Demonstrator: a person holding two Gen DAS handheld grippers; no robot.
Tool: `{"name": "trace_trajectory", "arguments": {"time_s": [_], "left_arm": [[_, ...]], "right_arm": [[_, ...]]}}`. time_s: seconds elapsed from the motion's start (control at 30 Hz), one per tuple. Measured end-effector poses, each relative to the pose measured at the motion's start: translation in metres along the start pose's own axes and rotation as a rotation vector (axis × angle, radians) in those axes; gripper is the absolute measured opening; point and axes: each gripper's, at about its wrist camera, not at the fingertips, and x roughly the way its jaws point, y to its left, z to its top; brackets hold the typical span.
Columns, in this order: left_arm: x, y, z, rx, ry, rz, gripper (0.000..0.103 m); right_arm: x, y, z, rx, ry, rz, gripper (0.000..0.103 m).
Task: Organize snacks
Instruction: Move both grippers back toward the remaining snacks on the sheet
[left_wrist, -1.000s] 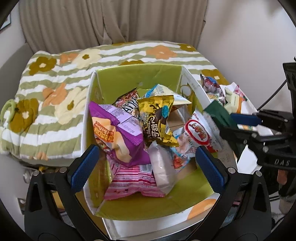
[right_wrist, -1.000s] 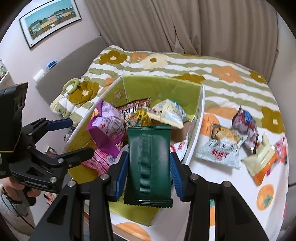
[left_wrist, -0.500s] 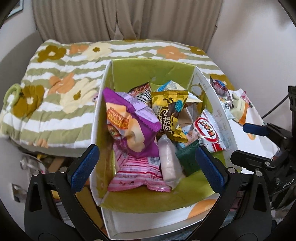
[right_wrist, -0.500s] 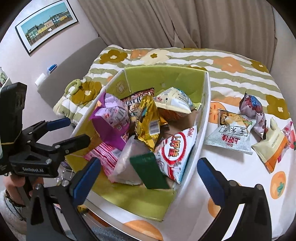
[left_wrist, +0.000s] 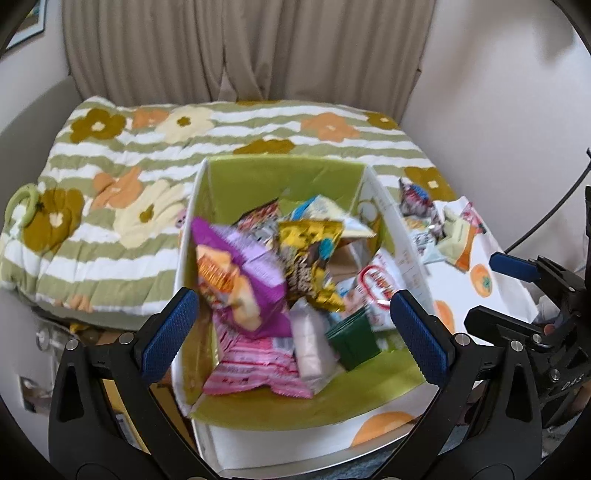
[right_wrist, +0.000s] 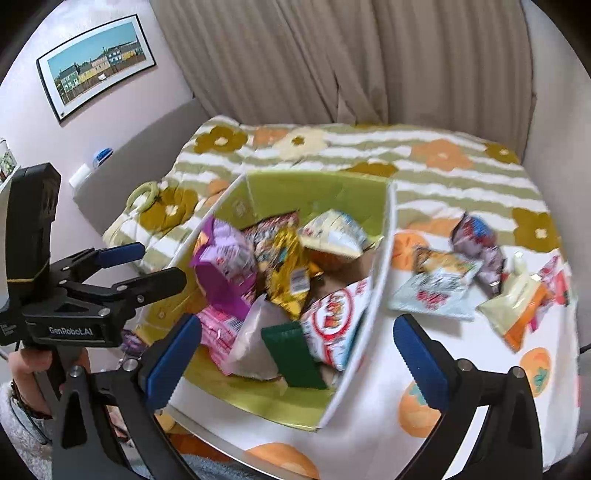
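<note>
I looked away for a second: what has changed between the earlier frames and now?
The right gripper opened and let go of the dark green packet, which dropped into the green box beside the red-and-white bag. The left gripper stayed open and empty. The loose snacks on the cloth were not moved.

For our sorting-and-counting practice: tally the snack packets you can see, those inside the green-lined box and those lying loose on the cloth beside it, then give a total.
Packets inside the box: 8 in view (more may be buried)
Loose packets on the cloth: 4
Total: 12
</note>
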Motion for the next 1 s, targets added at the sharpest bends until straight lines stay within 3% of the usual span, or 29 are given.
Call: {"name": "trace_trajectory", "arguments": {"time_s": [0.17,0.33,0.43,0.67,1.0], "left_arm": [[-0.004,-0.025,0.019,0.033,-0.032,-0.034,0.102],[-0.001,-0.065,0.041,0.069,-0.064,-0.074,0.102],[0.005,-0.091,0.052,0.091,-0.071,-0.087,0.102],[0.048,-0.157,0.073,0.114,-0.044,-0.090,0.102],[0.156,-0.224,0.071,0.115,0.117,0.035,0.102]], "right_arm": [[-0.034,-0.016,0.007,0.023,-0.070,-0.100,0.103],[-0.063,-0.043,0.013,0.057,-0.128,-0.289,0.103],[-0.075,-0.072,0.018,0.116,-0.156,-0.313,0.103],[-0.076,-0.147,0.020,0.245,-0.161,-0.306,0.103],[-0.024,-0.249,0.007,0.412,-0.048,-0.201,0.103]]}}
